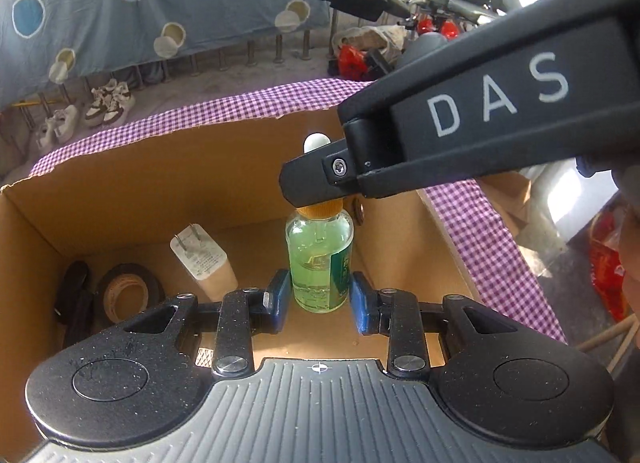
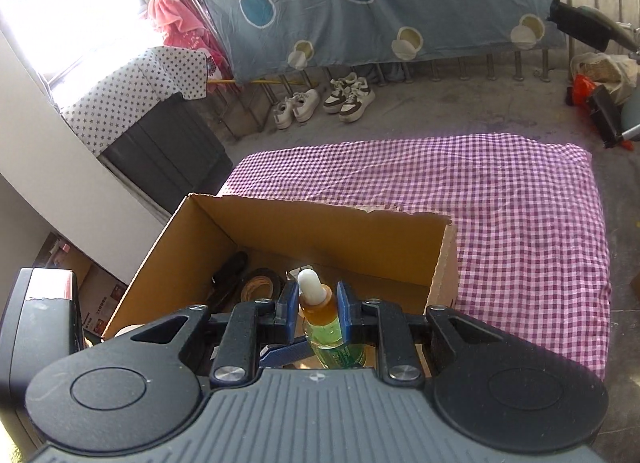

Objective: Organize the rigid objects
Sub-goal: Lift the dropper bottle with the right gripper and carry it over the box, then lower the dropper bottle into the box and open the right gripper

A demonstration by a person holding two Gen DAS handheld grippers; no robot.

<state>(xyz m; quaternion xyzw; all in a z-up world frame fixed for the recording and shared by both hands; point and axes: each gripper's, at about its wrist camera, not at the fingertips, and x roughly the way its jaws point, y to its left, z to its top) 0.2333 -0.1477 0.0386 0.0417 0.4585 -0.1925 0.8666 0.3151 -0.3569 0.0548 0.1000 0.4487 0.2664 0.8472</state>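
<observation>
A small dropper bottle [image 1: 318, 259] of green liquid, with an amber collar and a white rubber bulb, hangs upright inside an open cardboard box [image 1: 160, 167]. My left gripper [image 1: 319, 299] is shut on its lower body, one blue pad against each side. My right gripper [image 1: 316, 183] reaches in from the upper right and covers the collar. In the right wrist view my right gripper [image 2: 318, 303] is shut on the bottle [image 2: 320, 321] at its amber collar, above the box [image 2: 320, 239]. A blue fingertip [image 2: 280, 351] of the left gripper shows beside the bottle's lower part.
In the box lie a white plug charger [image 1: 204, 263], a dark tape roll [image 1: 128, 295] and a black object [image 1: 76, 295]. The box rests on a purple checked cloth [image 2: 520, 203]. Shoes [image 2: 348, 99] stand by a railing draped with a blue sheet [image 2: 380, 3].
</observation>
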